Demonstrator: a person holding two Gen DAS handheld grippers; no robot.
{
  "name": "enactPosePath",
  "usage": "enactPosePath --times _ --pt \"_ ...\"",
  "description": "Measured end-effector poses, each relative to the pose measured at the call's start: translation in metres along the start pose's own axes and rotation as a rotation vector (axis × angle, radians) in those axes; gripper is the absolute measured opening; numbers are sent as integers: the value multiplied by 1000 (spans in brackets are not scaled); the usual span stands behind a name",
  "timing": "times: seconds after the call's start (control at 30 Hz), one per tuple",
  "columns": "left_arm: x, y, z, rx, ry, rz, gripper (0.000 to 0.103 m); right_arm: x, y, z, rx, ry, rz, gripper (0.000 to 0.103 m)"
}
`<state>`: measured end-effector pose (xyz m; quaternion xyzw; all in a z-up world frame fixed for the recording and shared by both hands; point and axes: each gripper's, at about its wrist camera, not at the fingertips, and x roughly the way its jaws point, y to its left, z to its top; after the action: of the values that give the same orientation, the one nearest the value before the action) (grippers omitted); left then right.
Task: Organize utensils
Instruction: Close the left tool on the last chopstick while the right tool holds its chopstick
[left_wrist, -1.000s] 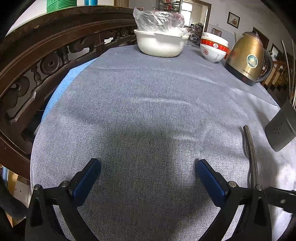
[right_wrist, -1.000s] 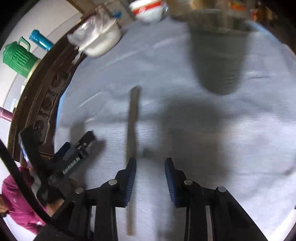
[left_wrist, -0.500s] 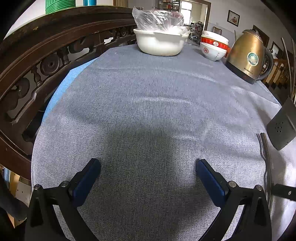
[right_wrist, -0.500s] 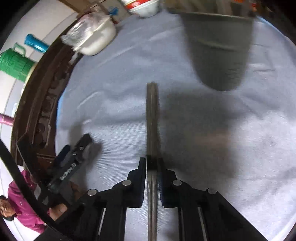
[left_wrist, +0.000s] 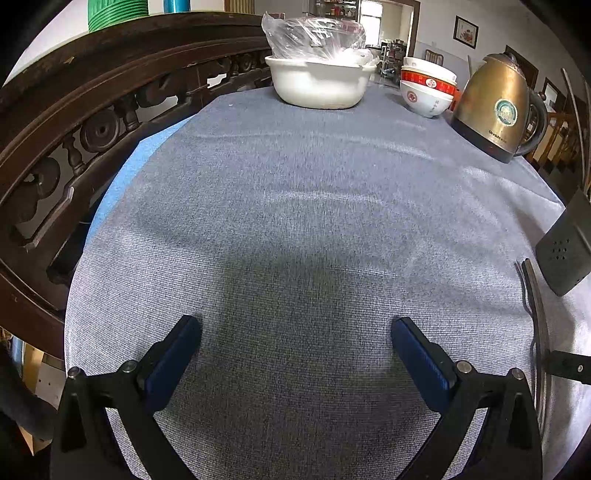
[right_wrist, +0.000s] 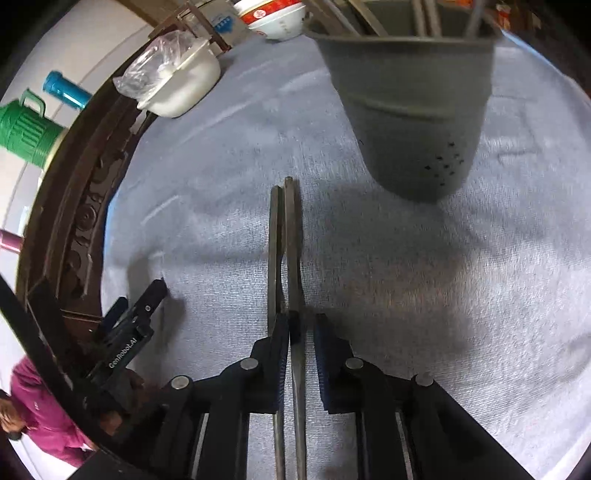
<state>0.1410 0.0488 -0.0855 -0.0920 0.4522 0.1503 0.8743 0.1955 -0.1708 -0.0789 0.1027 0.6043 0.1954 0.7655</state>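
Just two slim metal chopsticks (right_wrist: 291, 258)

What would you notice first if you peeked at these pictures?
The right gripper is pinching a pair of metal chopsticks that point toward a grey utensil holder standing just ahead on the grey tablecloth. At the table's far end sit a shiny gold kettle, red-and-white bowls and a white basin with a plastic bag on top. The left gripper hangs open over bare cloth.
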Motion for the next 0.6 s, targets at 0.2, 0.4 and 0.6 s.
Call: enactPosePath --times 0.2,0.4,0.6 --pt "-1 -5 2 11 53 -12 103 -12 -17 3 -10 27 -41 12" --pt "-14 -33 11 -15 206 -190 103 -9 -9 16 -87 57 -80 13" --pt "-20 -66 12 14 306 -232 88 -1 -6 22 -136 86 -108 10"
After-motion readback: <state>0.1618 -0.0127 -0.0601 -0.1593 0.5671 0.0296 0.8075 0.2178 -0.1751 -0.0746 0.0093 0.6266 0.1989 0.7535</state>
